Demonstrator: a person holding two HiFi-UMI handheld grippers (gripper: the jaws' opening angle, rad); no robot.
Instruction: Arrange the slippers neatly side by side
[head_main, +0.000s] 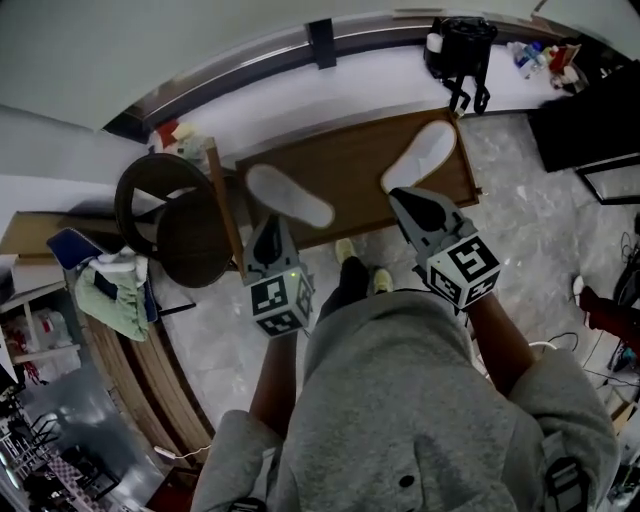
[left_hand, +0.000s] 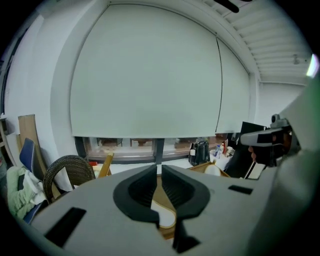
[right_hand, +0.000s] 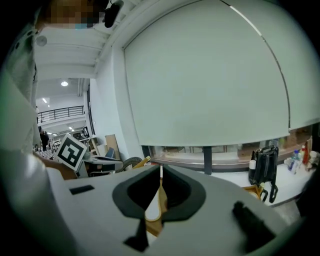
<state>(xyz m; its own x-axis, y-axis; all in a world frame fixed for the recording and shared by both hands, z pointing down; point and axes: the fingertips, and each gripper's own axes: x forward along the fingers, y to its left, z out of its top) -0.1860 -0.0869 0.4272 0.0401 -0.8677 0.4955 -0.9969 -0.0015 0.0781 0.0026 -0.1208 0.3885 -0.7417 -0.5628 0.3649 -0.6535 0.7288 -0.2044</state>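
Two white slippers lie apart on a brown wooden board (head_main: 350, 160) on the floor. The left slipper (head_main: 289, 195) is angled, and the right slipper (head_main: 419, 155) points toward the back right. My left gripper (head_main: 268, 232) hovers just short of the left slipper with its jaws shut and nothing between them. That slipper (left_hand: 164, 217) shows below its closed fingers, and the other slipper (left_hand: 212, 170) shows further right. My right gripper (head_main: 405, 200) is at the near end of the right slipper, also shut and empty. A strip of this slipper (right_hand: 152, 211) is visible under its jaws.
A round wicker chair (head_main: 165, 215) stands left of the board, with a green cloth (head_main: 110, 300) nearer the left edge. A black bag (head_main: 458, 45) and bottles (head_main: 540, 55) sit on the window ledge. A dark cabinet (head_main: 590, 120) stands at right. The person's shoes (head_main: 345, 250) are by the board's near edge.
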